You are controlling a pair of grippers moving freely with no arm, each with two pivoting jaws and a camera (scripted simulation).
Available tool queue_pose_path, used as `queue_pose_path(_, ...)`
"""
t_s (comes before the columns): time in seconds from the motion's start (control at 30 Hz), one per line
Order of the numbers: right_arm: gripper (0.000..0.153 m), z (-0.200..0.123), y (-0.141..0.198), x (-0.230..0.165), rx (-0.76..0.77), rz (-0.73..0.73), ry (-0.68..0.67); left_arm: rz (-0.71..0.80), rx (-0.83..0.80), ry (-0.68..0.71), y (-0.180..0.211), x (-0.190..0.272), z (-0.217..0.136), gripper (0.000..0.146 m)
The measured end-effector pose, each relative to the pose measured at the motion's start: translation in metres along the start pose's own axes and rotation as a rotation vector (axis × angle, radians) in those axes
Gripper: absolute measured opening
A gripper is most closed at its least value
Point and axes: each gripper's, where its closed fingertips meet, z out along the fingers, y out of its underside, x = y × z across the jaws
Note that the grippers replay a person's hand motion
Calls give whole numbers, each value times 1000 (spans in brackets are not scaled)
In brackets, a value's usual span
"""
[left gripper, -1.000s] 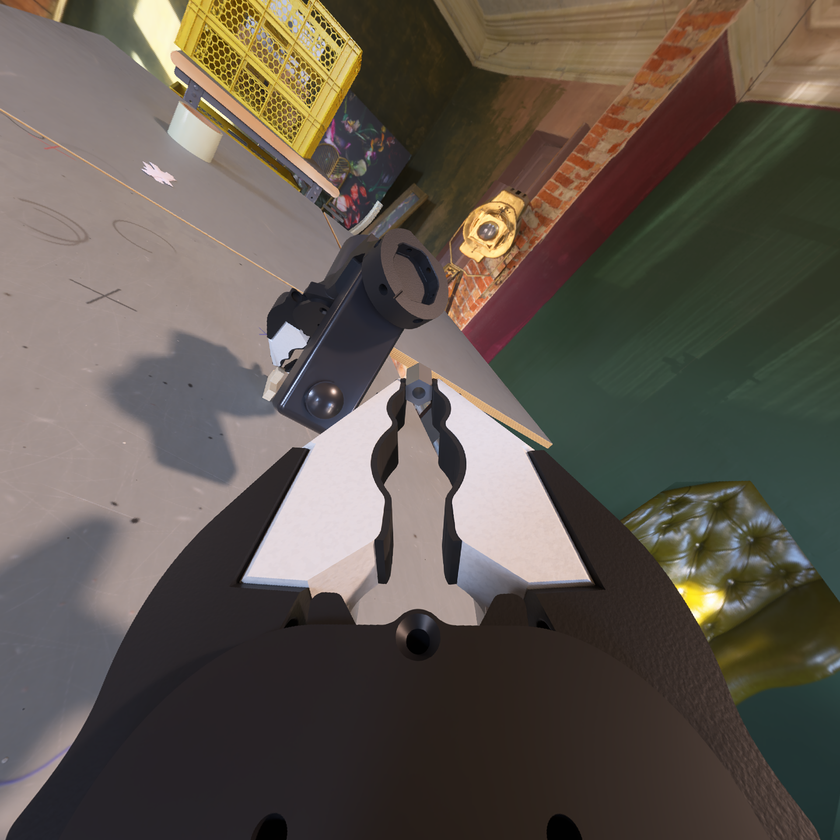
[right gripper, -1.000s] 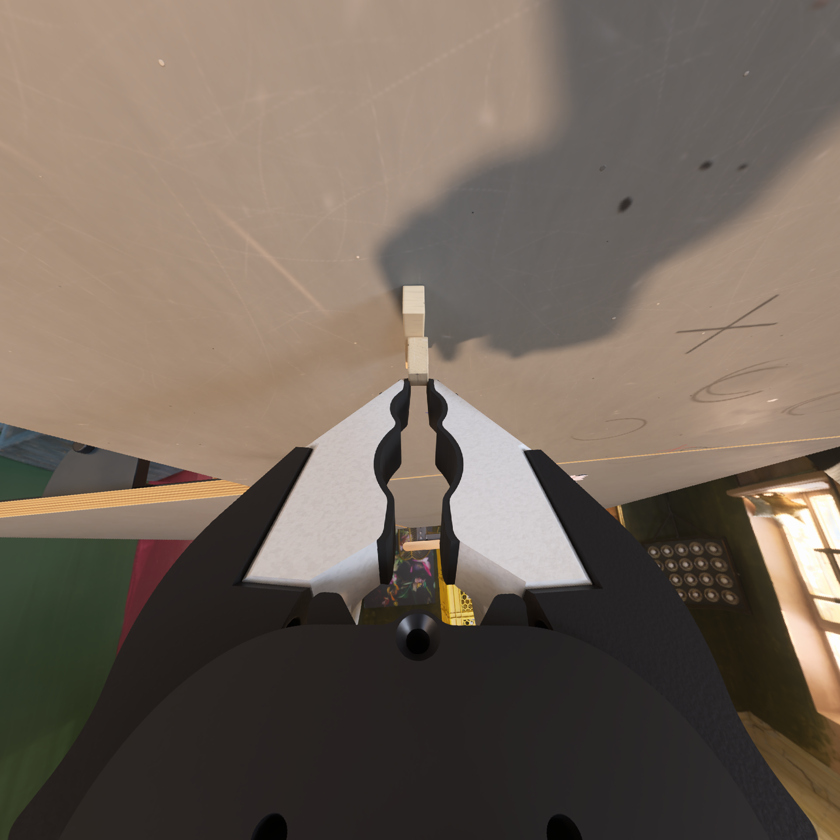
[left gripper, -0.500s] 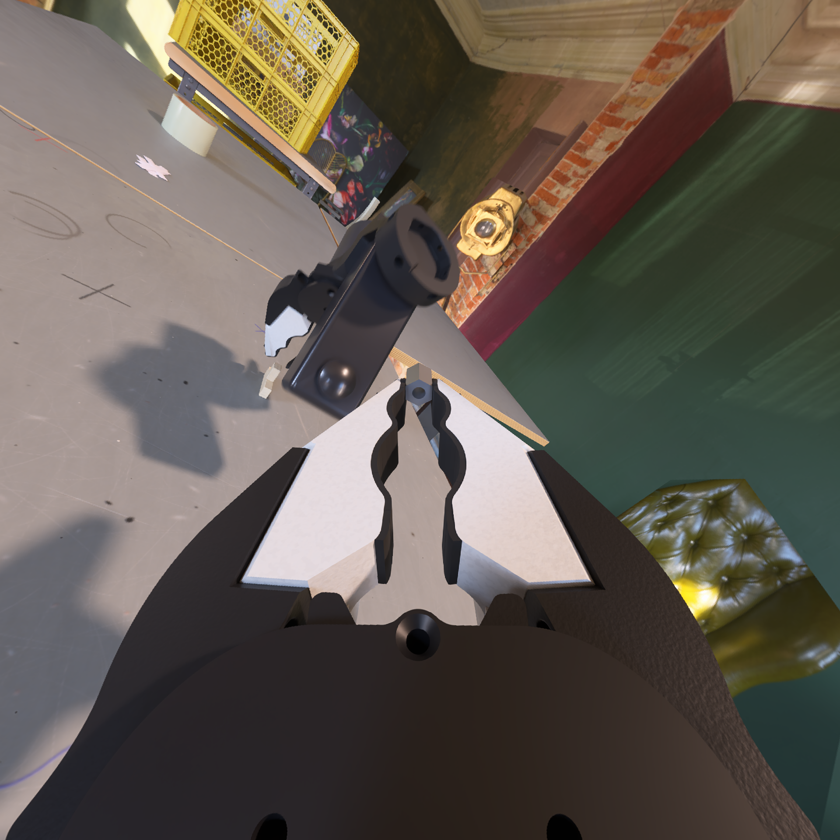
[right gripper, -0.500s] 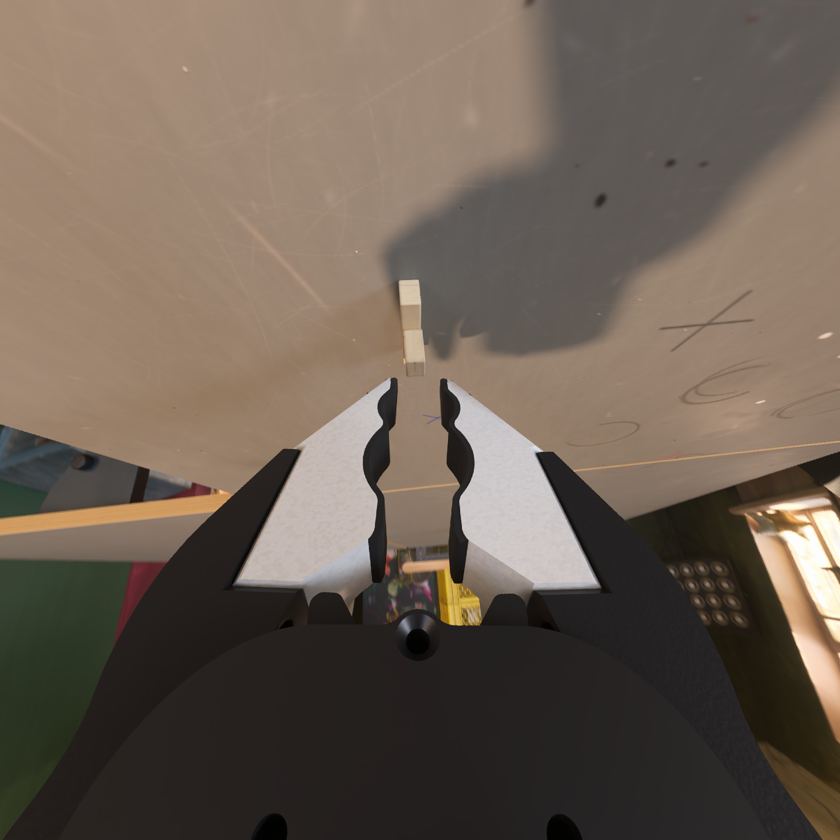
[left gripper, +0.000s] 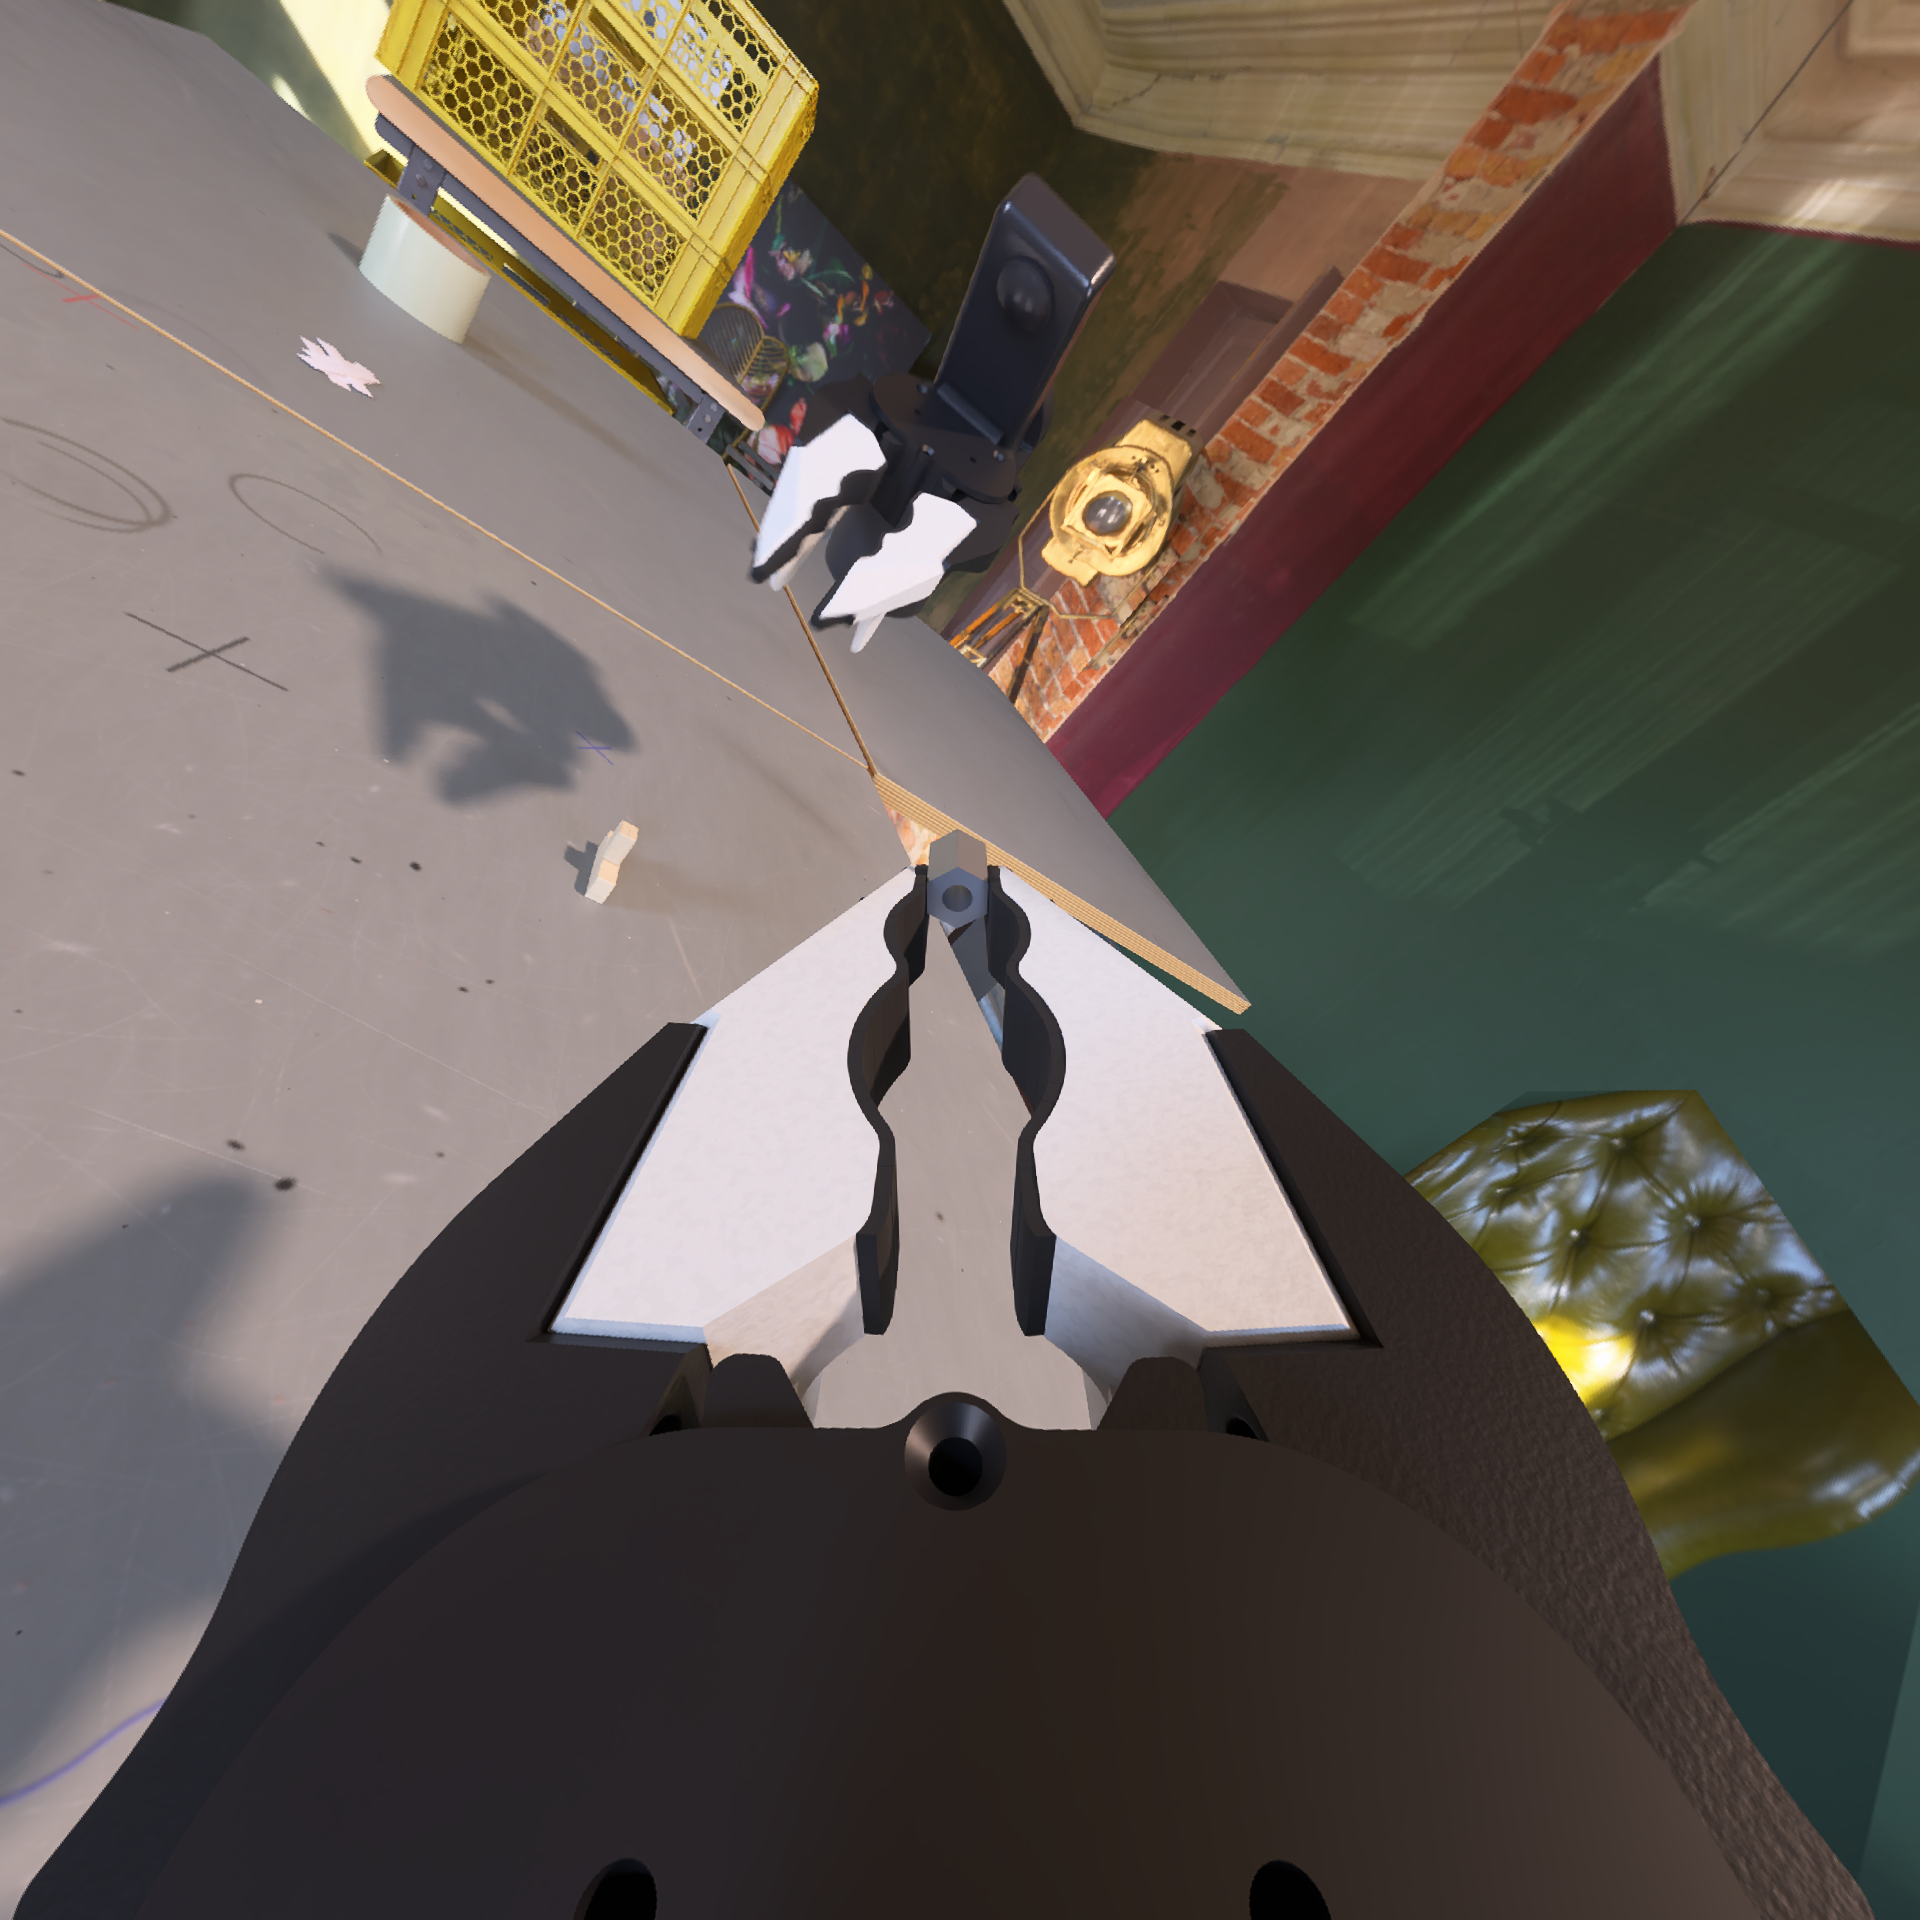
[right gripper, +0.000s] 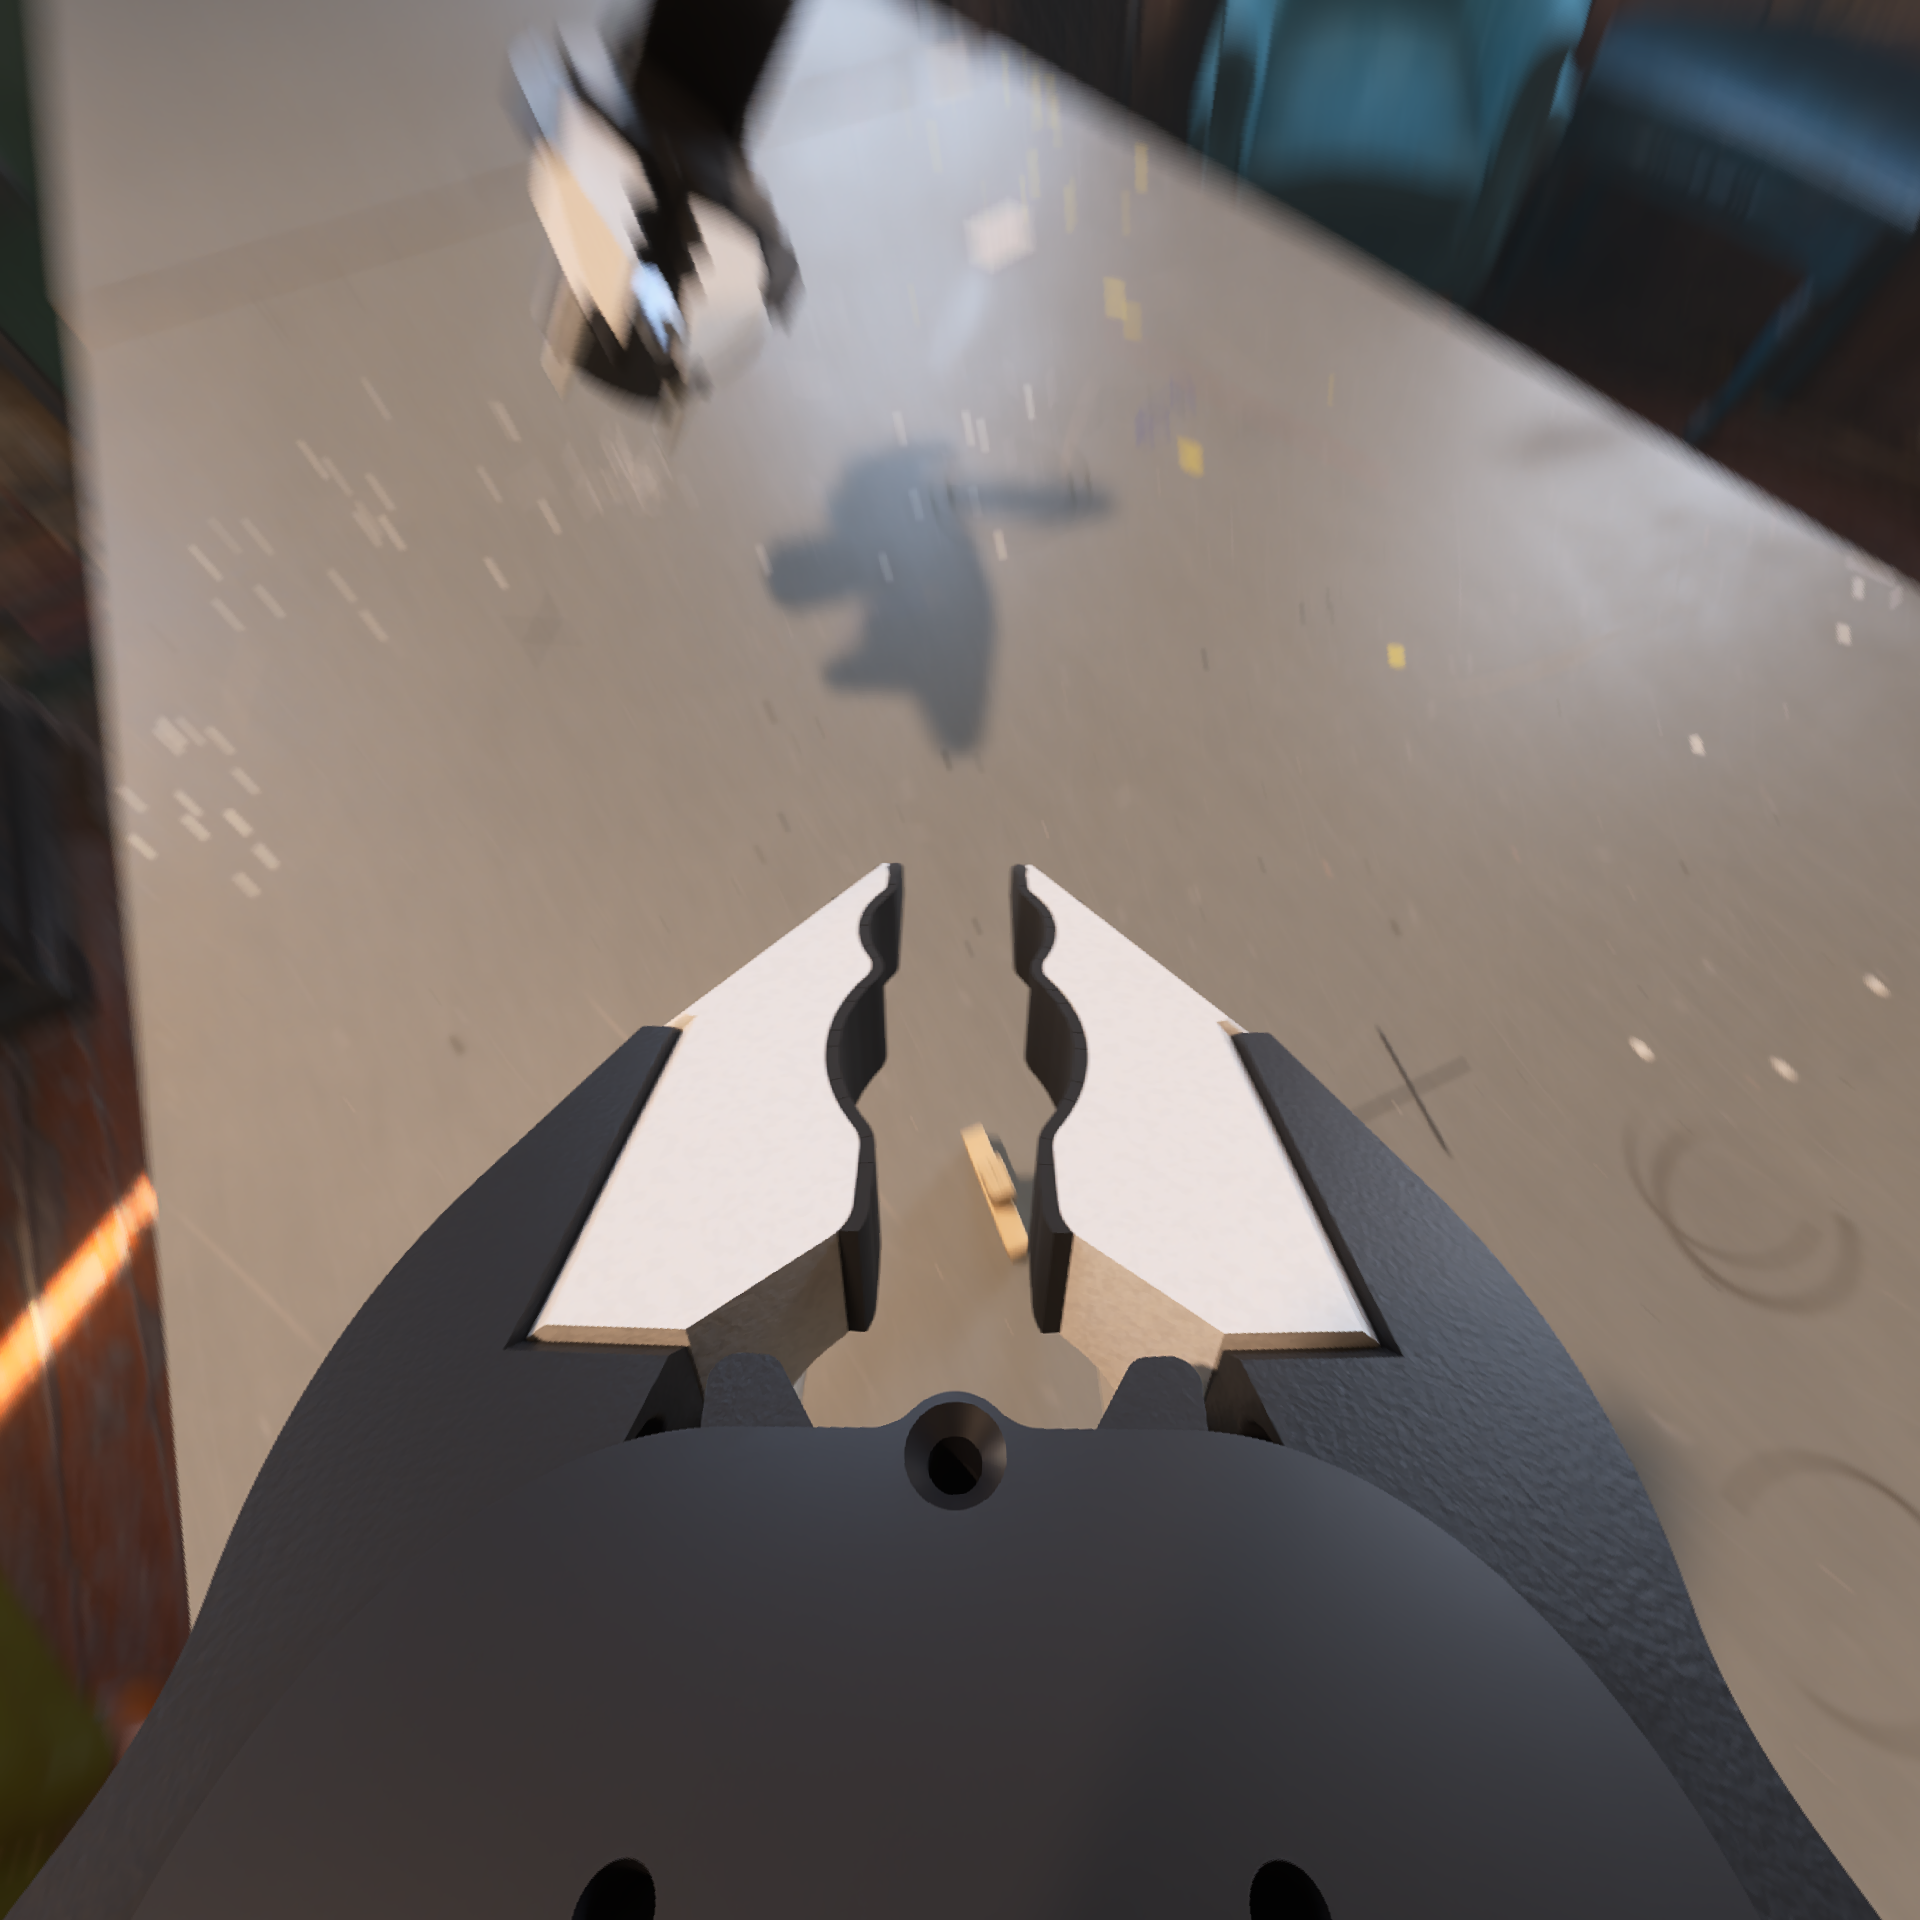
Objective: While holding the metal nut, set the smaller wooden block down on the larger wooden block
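My left gripper point(left gripper: 954, 879) is shut on the small grey metal nut point(left gripper: 957, 900), held above the grey table near its right edge. The two pale wooden blocks point(left gripper: 608, 860) sit together on the table, one resting against the other, free of both grippers. My right gripper point(left gripper: 868, 566) hangs open and empty in the air over the far table edge. In the blurred right wrist view its fingers point(right gripper: 956, 883) stand apart. The blocks point(right gripper: 987, 1172) show low between them, well below on the table. The left gripper point(right gripper: 644, 260) is a blur at the top.
A yellow mesh crate point(left gripper: 603, 135) and a roll of tape point(left gripper: 424, 272) stand at the table's far side, with a white paper scrap point(left gripper: 338, 366) nearby. The table edge point(left gripper: 1070, 909) drops off to the right, above a green tufted seat point(left gripper: 1621, 1278).
My right gripper opened and let go of the smaller block, then rose and swung away from the stack. My left gripper kept its hold on the nut and barely moved.
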Motion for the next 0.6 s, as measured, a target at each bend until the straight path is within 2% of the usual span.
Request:
queue_pose_path(0.07,3,-11,-13,-8,197,50,-56,-7,-2,-3,1,-2,0,10)
queue_pose_path(0.1,0,-16,-18,-14,265,71,-88,-10,-3,-5,1,-3,1,10)
queue_pose_path(0.2,0,-25,-33,-40,393,73,-242,-19,-3,-12,2,-7,0,10)
queue_pose_path(0.33,1,-23,-44,-67,432,-16,-407,-26,-7,-23,3,-10,0,10)
queue_pose_path(0.37,3,-16,-40,-66,386,-31,-418,-27,-10,-27,4,-11,-1,10)
queue_pose_path(0.43,4,6,-14,-49,168,-110,-303,-31,-11,-33,6,-13,-1,10)
queue_pose_path(0.53,6,27,44,-8,-255,-354,-77,-49,-7,-38,8,-18,-3,10)
queue_pose_path(0.6,13,29,79,10,-532,-550,-32,-63,-8,-34,8,-21,-3,10)
